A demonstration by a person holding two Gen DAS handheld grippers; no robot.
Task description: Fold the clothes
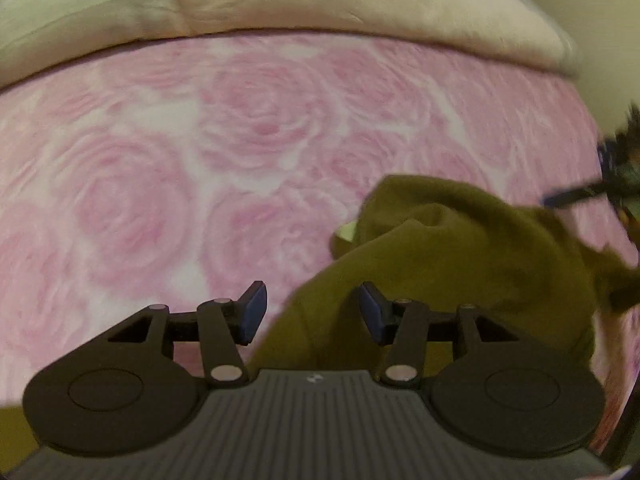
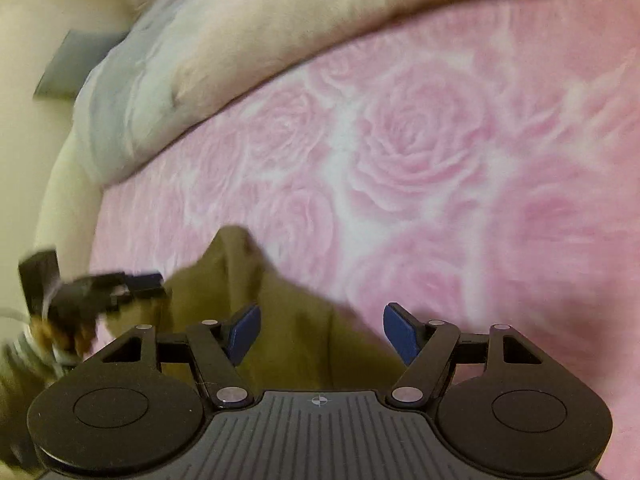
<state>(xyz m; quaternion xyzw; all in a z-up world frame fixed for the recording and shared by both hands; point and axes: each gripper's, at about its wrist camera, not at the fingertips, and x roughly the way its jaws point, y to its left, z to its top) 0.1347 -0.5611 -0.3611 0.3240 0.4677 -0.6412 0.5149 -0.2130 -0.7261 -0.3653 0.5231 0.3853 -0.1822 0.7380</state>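
1. The olive-green garment (image 1: 460, 264) lies bunched and rumpled on the pink rose-print bedspread (image 1: 160, 168), near the cameras. In the left wrist view it fills the near right part; in the right wrist view it sits near and to the left (image 2: 280, 340). A pale patch shows at one folded-over edge, perhaps a label; it is too blurred to tell.

2. It is not lying flat or in a neat fold, so I judge the folding unfinished. A heap like this would fit either spreading out or gathering up between folds. Whichever it is, a clean edge or corner has to be found before any pinch.

3. The left gripper (image 1: 312, 312) is spread wide, its blue pads clear of each other, holding nothing; the cloth lies under and past its right finger.

4. The right gripper (image 2: 320, 332) is likewise wide apart and empty, poised over the garment's edge.

5. Both views are motion-blurred. A cream quilt (image 1: 320, 4) lies along the bed's far side.
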